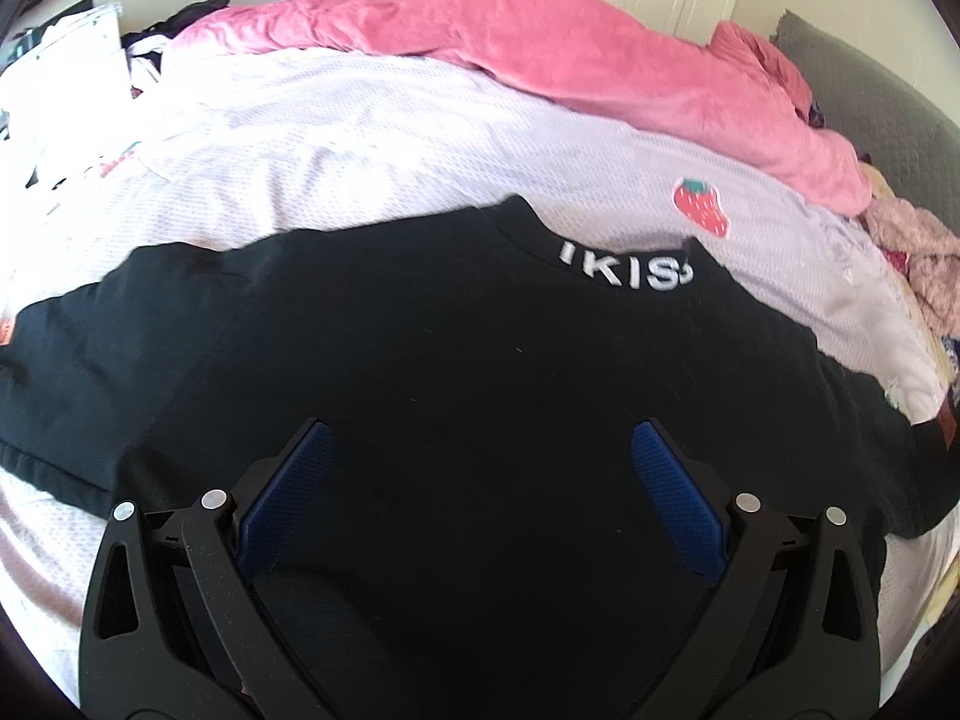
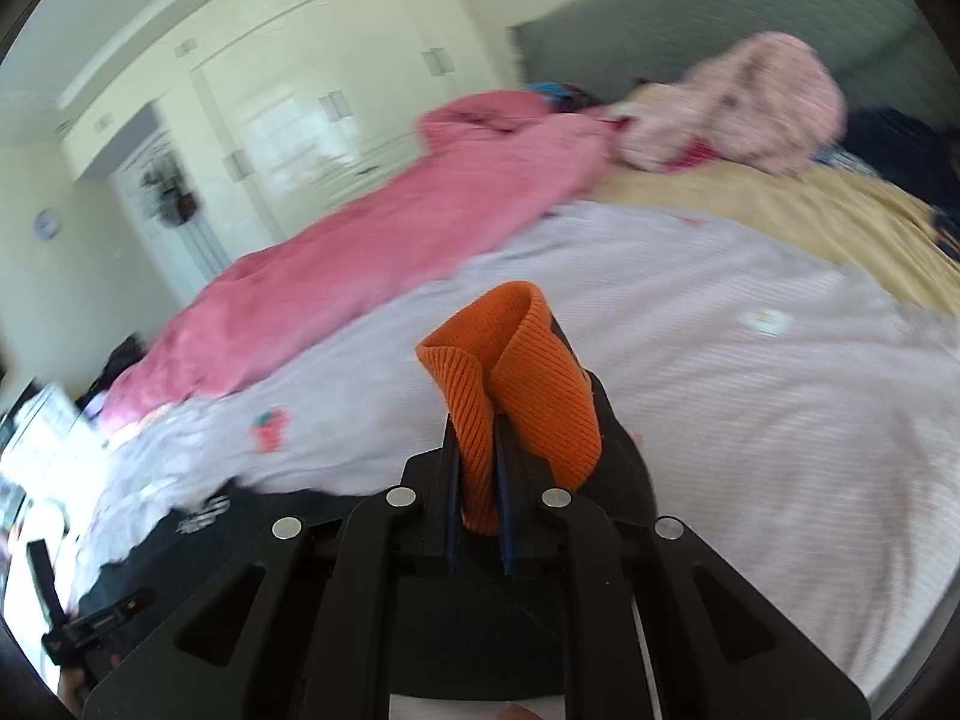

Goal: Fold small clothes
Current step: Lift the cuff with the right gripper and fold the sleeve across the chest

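Black shirt (image 1: pixel 420 360) spread flat across the bed (image 1: pixel 420 138), collar toward the pink blanket (image 1: pixel 540 42). Right gripper (image 2: pixel 478 456) clamped on the orange cuff (image 2: pixel 516 378), sleeve lifted off the bed. Left gripper (image 1: pixel 480 456) hovering wide open, empty, over the shirt's middle. Best carried across low and smooth, cuff laid square on the body, left pinning the fold line.

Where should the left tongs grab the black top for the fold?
Probably the free sleeve, at its cuff end: it lies flat and stretched out sideways on the pale sheet, its edge exposed. Come in from outside that end. The right tongs already pinch the orange cuff of the black top.
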Tool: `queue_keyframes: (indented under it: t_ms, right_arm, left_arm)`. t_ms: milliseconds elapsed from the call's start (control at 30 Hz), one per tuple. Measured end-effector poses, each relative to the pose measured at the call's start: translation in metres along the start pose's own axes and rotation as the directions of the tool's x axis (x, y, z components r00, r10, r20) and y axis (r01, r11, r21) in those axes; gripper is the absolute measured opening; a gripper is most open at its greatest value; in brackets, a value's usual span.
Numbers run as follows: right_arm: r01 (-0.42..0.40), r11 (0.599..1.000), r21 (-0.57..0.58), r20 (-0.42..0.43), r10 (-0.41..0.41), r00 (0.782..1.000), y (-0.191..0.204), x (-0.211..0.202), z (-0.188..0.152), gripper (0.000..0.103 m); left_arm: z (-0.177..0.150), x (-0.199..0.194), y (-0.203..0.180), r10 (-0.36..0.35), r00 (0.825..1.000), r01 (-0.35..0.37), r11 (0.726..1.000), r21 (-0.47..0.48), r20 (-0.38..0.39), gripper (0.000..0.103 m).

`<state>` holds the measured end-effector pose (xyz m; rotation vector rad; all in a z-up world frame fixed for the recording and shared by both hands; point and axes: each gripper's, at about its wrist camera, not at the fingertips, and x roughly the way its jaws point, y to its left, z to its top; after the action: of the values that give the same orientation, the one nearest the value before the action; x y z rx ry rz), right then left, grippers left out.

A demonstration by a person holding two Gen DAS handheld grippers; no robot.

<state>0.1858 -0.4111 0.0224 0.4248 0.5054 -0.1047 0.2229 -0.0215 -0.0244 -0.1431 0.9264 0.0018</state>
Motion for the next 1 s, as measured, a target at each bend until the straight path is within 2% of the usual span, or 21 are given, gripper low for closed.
queue_keyframes:
  t_ms: [200,333,500,633,733,767,800,867,933,1000]
  right_arm:
    - [-0.163,0.983,-0.089,-0.07,0.157,0.985,0.086,0.017,-0.013,0.009]
    - [-0.264,0.955,-0.138,-0.136,0.246,0.96,0.147,0.03,-0.027,0.009]
    - [-0.338,0.925,-0.173,-0.186,0.306,0.934,0.204,0.042,-0.04,0.011]
    - [-0.402,0.897,-0.183,-0.212,0.363,0.907,0.228,0.043,-0.045,0.012]
    - [-0.446,0.875,-0.188,-0.244,0.398,0.884,0.238,0.045,-0.051,0.02]
    - [-0.455,0.87,-0.19,-0.248,0.406,0.88,0.238,0.045,-0.052,0.025]
    - [-0.463,0.865,-0.192,-0.249,0.413,0.876,0.239,0.043,-0.054,0.038]
    - [-0.484,0.855,-0.188,-0.254,0.434,0.864,0.233,0.039,-0.054,0.047]
    - [-0.485,0.854,-0.188,-0.256,0.434,0.864,0.224,0.036,-0.053,0.047]
    - [-0.441,0.876,-0.195,-0.247,0.391,0.887,0.21,0.034,-0.052,0.047]
  left_arm:
    - [0.002,-0.009,0.021,0.018,0.999,-0.017,0.999,-0.029,0.029,0.094]
    - [-0.001,-0.012,0.039,0.014,0.999,-0.012,0.998,-0.059,0.03,0.094]
    - [-0.006,-0.016,0.059,0.014,0.999,-0.01,0.996,-0.094,0.037,0.094]
    - [-0.008,-0.016,0.068,0.008,0.999,-0.004,0.994,-0.112,0.033,0.094]
    - [-0.011,-0.015,0.07,-0.003,1.0,0.006,0.993,-0.119,0.027,0.094]
    - [-0.012,-0.015,0.069,-0.007,1.0,0.01,0.993,-0.117,0.026,0.094]
    - [-0.013,-0.015,0.068,-0.013,1.0,0.016,0.993,-0.117,0.024,0.094]
    - [-0.014,-0.015,0.068,-0.03,0.999,0.033,0.992,-0.124,0.024,0.094]
    - [-0.015,-0.015,0.066,-0.053,0.998,0.056,0.99,-0.128,0.025,0.094]
    - [-0.017,-0.015,0.063,-0.096,0.995,0.099,0.986,-0.133,0.026,0.094]
